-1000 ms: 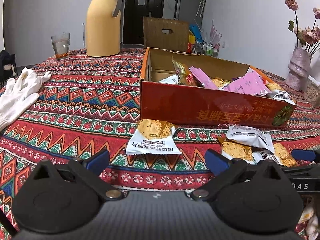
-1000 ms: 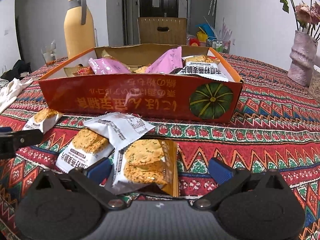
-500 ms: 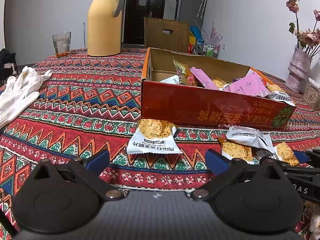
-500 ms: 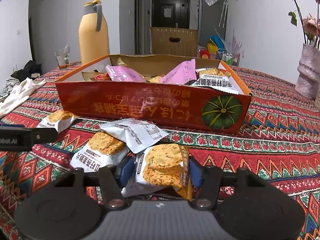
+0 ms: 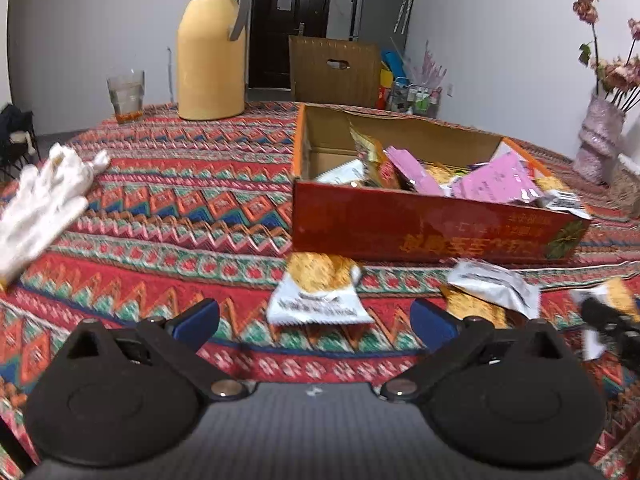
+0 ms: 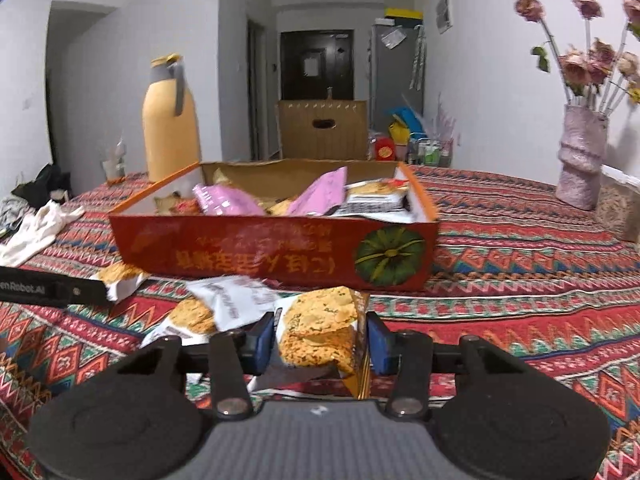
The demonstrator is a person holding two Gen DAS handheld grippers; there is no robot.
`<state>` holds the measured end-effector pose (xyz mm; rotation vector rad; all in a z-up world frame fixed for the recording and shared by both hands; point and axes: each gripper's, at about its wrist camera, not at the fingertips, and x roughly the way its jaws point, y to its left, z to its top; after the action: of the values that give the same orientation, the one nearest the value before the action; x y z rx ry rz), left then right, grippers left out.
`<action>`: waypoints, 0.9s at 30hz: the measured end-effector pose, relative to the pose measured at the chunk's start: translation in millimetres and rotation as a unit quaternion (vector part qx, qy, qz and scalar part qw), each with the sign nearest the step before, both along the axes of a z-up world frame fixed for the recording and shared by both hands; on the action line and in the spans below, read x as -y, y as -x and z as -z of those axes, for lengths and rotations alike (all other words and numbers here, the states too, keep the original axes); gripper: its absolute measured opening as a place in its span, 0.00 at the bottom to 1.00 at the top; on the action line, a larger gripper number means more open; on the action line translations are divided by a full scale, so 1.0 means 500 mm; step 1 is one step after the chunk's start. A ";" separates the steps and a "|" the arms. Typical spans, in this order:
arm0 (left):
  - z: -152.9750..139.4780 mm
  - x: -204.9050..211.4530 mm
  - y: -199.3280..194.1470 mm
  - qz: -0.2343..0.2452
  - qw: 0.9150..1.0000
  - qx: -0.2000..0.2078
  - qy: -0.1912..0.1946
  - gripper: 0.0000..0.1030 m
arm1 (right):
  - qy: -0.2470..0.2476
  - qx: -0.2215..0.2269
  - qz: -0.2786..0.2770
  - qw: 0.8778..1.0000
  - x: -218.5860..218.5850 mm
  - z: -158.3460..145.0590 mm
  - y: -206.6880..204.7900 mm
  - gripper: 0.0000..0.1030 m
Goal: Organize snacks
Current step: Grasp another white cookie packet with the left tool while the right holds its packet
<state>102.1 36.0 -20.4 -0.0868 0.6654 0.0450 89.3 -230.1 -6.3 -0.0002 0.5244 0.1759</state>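
A red cardboard box (image 6: 260, 252) holds several pink and white snack packets. My right gripper (image 6: 322, 342) has its jaws closing on a cracker packet (image 6: 320, 324); both blue pads press its sides, and it is raised a little off the cloth in front of the box. Two more packets (image 6: 228, 300) lie just left of it. My left gripper (image 5: 316, 320) is open and low over the cloth, with a white cracker packet (image 5: 316, 284) lying just ahead between its fingers, untouched. The box (image 5: 420, 228) stands beyond it. My right gripper's finger (image 5: 608, 316) shows at the right edge.
A yellow thermos jug (image 5: 210, 48) and a glass (image 5: 126, 94) stand at the far left. White gloves (image 5: 40, 204) lie on the left of the patterned tablecloth (image 5: 180, 208). A vase of dried flowers (image 6: 582, 160) stands at the far right.
My right gripper's jaws went from wide open to pressed on the cracker packet, then rose slightly with it. The left gripper stayed in place and open.
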 end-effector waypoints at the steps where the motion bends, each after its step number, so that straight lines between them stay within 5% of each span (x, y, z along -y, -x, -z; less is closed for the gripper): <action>1: -0.002 0.000 -0.007 -0.002 1.000 -0.004 -0.009 1.00 | -0.003 0.002 0.007 1.000 0.010 -0.001 0.002 0.44; 9: 0.001 0.011 -0.083 -0.001 0.997 -0.044 -0.057 1.00 | -0.027 0.012 0.054 0.998 0.083 -0.004 0.011 0.45; 13: 0.012 0.017 -0.108 -0.004 0.997 -0.055 -0.050 0.99 | -0.034 0.014 0.067 0.997 0.106 -0.003 0.011 0.45; 23: 0.036 0.020 -0.127 0.010 0.997 -0.069 -0.028 0.48 | -0.043 0.013 0.075 0.996 0.120 0.003 0.010 0.45; 27: 0.033 0.023 -0.111 0.013 0.998 -0.060 -0.023 0.45 | -0.045 0.012 0.073 0.996 0.120 0.004 0.010 0.45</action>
<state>157.7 24.2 -36.7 -0.0302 0.7848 0.0400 84.1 -290.1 -8.2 0.1242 0.4891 0.0562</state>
